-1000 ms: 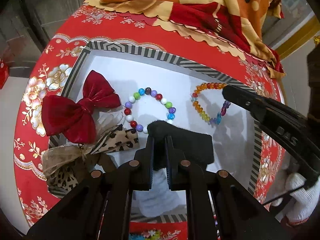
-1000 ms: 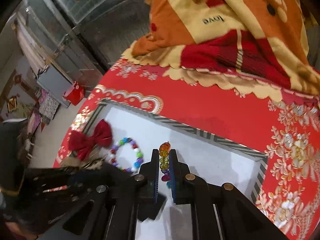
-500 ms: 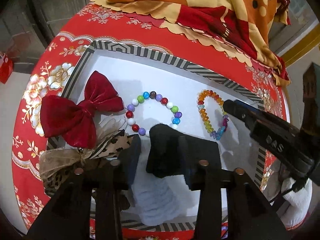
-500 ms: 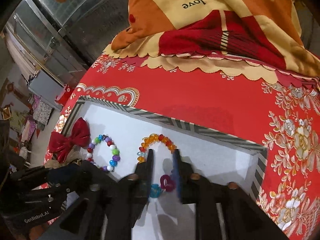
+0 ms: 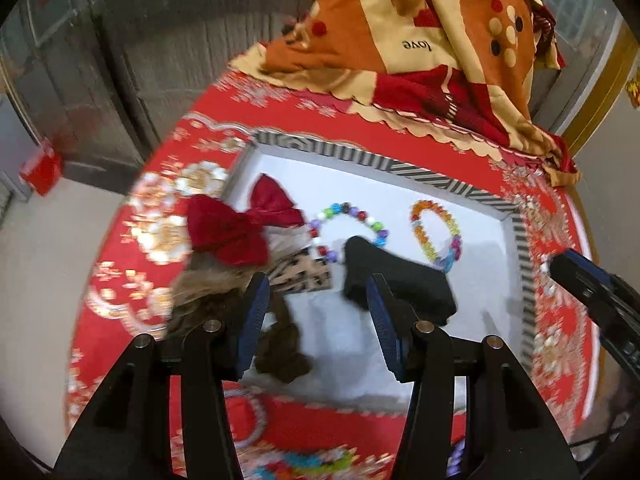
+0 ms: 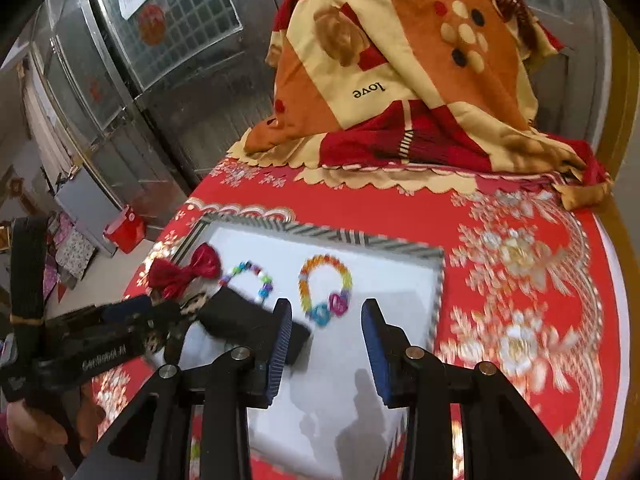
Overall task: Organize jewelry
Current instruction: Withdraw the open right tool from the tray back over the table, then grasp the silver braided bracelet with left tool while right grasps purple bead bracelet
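A white tray with a striped rim holds a red bow, a leopard bow, a brown scrunchie, a multicolour bead bracelet, an orange-to-blue bracelet and a black cloth piece. My left gripper hovers above the black piece, jaws opening, nothing between them. My right gripper hangs just short of the orange bracelet, jaws opening and empty.
A folded orange, cream and red blanket is heaped at the table's far side. The red floral tablecloth surrounds the tray. A red bag sits on the floor left. Coloured beads lie at the near edge.
The left gripper let go of the black cloth piece and the right let go of the orange bracelet. Both opened, pulled back and rose; both items now lie in the tray.
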The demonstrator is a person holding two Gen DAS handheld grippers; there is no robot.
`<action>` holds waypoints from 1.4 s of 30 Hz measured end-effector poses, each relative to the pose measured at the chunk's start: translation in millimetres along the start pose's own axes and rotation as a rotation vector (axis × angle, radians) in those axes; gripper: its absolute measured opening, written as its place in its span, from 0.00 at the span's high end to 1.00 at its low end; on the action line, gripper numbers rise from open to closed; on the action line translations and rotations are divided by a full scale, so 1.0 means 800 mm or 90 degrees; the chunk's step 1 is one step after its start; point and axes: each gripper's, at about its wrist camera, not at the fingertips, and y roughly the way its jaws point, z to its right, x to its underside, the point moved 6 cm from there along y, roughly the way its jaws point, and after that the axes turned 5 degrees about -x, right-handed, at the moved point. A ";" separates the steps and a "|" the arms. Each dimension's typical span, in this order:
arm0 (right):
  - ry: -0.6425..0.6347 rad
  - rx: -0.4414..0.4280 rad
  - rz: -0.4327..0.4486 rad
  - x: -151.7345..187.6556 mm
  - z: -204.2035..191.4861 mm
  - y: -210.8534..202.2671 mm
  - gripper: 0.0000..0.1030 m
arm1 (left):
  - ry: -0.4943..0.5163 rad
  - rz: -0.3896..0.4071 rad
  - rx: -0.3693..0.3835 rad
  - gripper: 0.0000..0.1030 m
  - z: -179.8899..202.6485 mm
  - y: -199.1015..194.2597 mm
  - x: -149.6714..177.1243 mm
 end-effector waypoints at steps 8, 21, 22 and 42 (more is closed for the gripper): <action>0.031 -0.022 0.005 0.060 -0.022 -0.044 0.66 | 0.029 0.054 -0.045 0.51 -0.032 -0.046 0.041; 0.036 0.013 0.001 0.126 -0.047 -0.096 0.42 | 0.048 0.033 -0.066 0.51 -0.073 -0.071 0.094; 0.039 0.013 0.001 0.130 -0.049 -0.099 0.42 | 0.053 0.036 -0.071 0.51 -0.075 -0.074 0.098; 0.030 0.054 -0.005 0.186 -0.070 -0.128 0.31 | 0.102 0.039 -0.117 0.51 -0.091 -0.094 0.154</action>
